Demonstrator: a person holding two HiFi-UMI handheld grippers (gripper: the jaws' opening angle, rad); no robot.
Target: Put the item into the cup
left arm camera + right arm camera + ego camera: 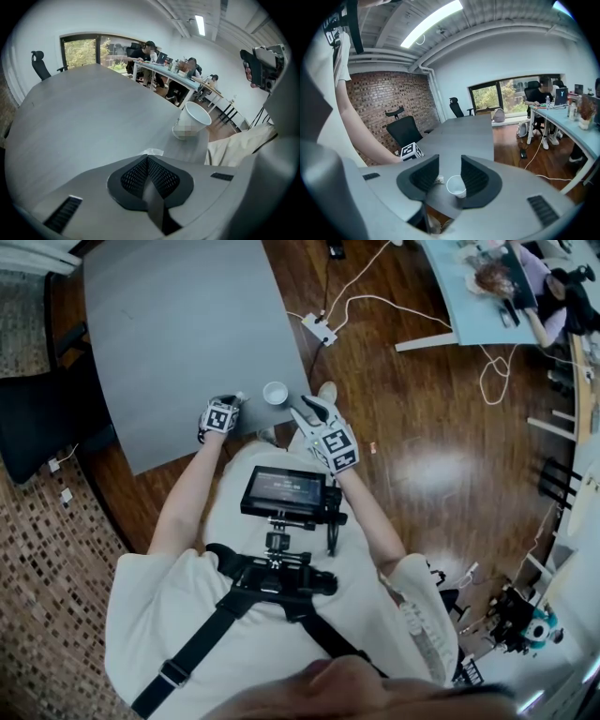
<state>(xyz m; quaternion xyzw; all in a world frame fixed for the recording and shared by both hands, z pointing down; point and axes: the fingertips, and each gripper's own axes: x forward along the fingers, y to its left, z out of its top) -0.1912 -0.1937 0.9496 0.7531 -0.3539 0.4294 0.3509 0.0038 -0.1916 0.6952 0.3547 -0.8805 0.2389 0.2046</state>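
A white paper cup [275, 393] stands upright near the grey table's [178, 334] front edge. In the left gripper view the cup [192, 121] is ahead and to the right. My left gripper [146, 157] is shut, and a small crumpled white item [152, 152] is pinched at its tips, low over the table. From the head view the left gripper [234, 401] is just left of the cup. The right gripper [302, 407] hovers right of the cup. In its own view the right gripper [449, 161] is open, with the cup [456, 185] and the item [439, 179] seen between its jaws, untouched.
A black office chair [37, 418] stands left of the table. On the wooden floor lie a white power strip [320, 329] and cables [497, 376]. Another desk [469, 306] with seated people is at the upper right. The cup sits close to the table's corner edge.
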